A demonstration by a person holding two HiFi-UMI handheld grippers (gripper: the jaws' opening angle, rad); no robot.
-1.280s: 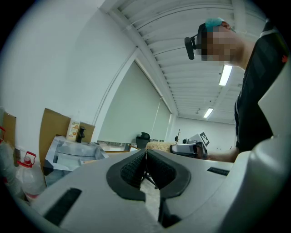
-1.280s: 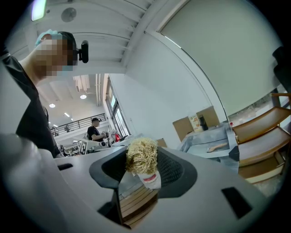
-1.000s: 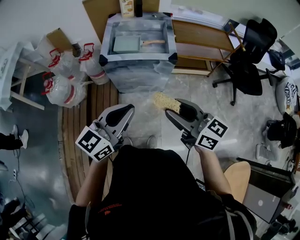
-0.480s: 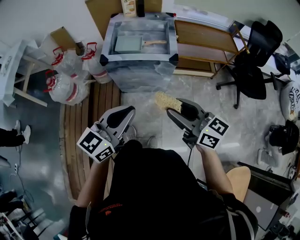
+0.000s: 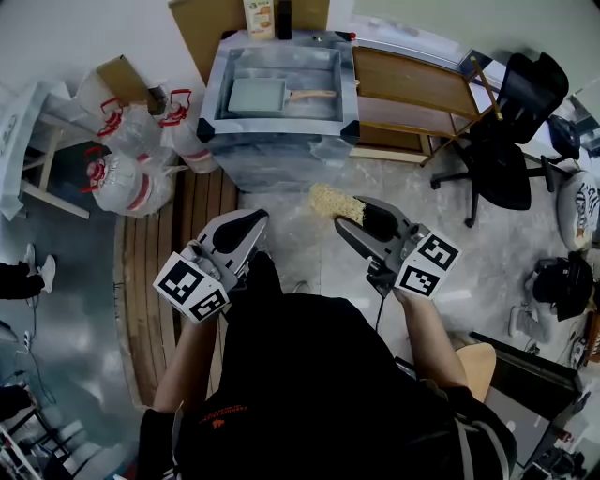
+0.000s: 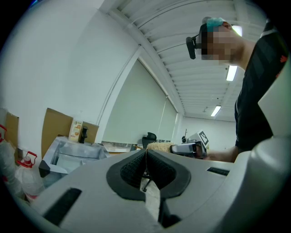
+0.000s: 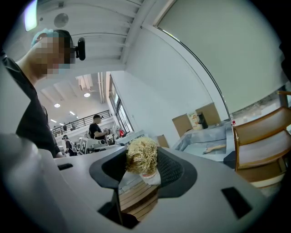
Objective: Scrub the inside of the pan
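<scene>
A rectangular grey-blue pan [image 5: 254,93] with a wooden handle lies in a foil-lined basin [image 5: 217,79] on a stand far ahead; the right gripper view shows the pan's handle [image 7: 214,148] at the right. My right gripper [image 5: 352,212] is shut on a tan fibre scrubber [image 5: 332,201], whose curly tuft [image 7: 142,154] sticks up between the jaws. Held low at the left, my left gripper [image 5: 246,230] has its dark pads pressed together with nothing between them [image 6: 146,166]. Both grippers are well short of the basin.
Water jugs in white bags [image 5: 127,155] stand left of the stand. A wooden shelf [image 5: 412,89] sits right of it, with a black office chair [image 5: 511,122] beyond. Bottles [image 5: 259,16] stand behind the basin. Wooden floor slats [image 5: 187,202] run under my left gripper.
The view has shifted slightly, so the basin and pan sit a touch further right. Both grippers hold almost the same places, the scrubber still clamped.
</scene>
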